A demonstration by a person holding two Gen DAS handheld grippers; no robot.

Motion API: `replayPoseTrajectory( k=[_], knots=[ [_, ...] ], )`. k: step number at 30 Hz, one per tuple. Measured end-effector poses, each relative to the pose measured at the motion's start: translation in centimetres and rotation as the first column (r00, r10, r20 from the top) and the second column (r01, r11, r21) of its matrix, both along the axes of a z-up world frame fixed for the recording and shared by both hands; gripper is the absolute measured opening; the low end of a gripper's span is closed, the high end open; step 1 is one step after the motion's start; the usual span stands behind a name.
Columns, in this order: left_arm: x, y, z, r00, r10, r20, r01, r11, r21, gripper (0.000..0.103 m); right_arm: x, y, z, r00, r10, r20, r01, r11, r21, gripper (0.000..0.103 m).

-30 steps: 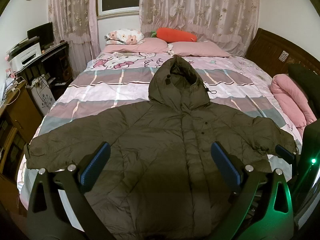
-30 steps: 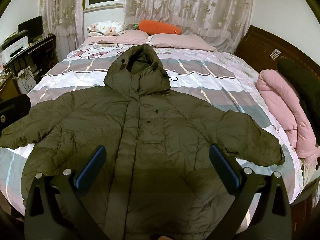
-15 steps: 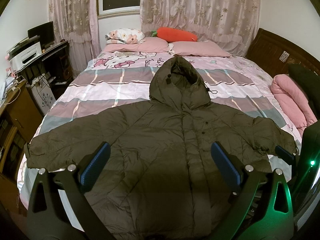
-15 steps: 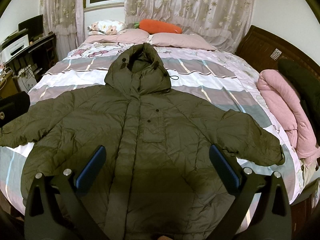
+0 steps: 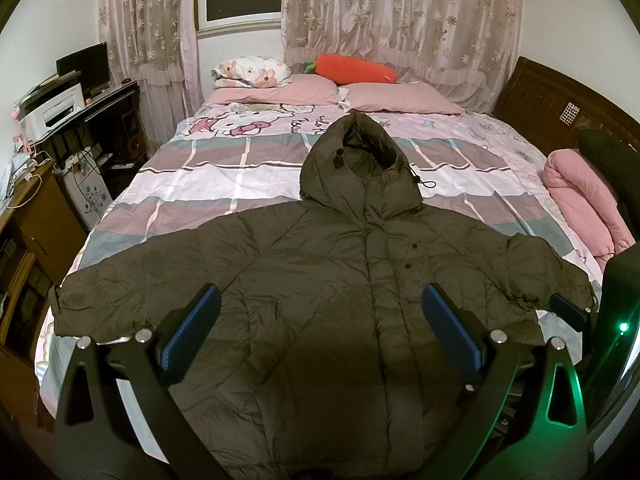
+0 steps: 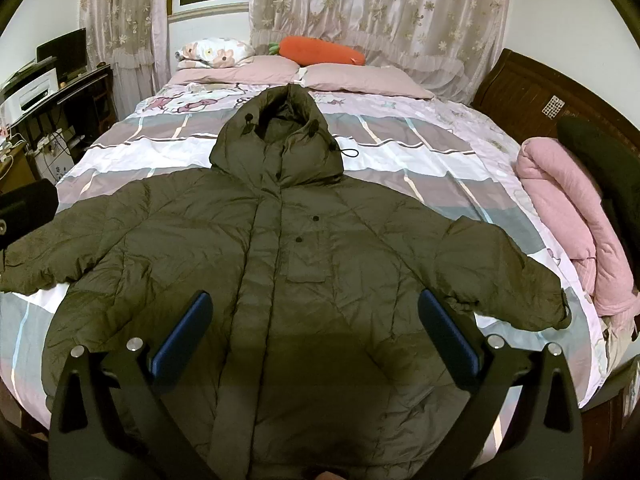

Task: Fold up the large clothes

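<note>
Bedroom scene: olive hooded jacket [image 5: 320, 280] lies spread flat, front up, across the bed [image 5: 208, 184], filling frame centre. Left tool [image 5: 318, 330] and right tool [image 6: 314, 328] hover agape, empty. Folding unstarted; likely next, gripping a sleeve.

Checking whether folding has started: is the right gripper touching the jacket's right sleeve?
Apart. In the right wrist view the right gripper hangs open above the jacket body; the sleeve lies beyond its fingertip.

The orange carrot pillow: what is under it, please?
The carrot pillow lies on two pink pillows, against the curtain. The wall behind is hidden by that curtain.
</note>
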State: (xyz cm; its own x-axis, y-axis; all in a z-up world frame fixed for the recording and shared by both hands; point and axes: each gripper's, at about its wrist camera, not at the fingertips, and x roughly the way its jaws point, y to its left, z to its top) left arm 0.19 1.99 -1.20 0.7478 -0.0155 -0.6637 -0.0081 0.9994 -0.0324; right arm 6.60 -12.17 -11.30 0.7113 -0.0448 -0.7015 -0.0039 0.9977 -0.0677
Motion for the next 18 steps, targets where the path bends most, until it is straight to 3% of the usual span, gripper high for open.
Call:
replayPoseTrajectory(
  k=[18],
  knots=[
    [-0.09, 0.24, -0.13, 1.0, -0.001, -0.003, 0.001, 1.0, -0.001, 0.101, 0.15, -0.03, 0.09, 1.0, -0.004, -0.005, 0.004, 1.0, 0.0, 0.102]
  ],
)
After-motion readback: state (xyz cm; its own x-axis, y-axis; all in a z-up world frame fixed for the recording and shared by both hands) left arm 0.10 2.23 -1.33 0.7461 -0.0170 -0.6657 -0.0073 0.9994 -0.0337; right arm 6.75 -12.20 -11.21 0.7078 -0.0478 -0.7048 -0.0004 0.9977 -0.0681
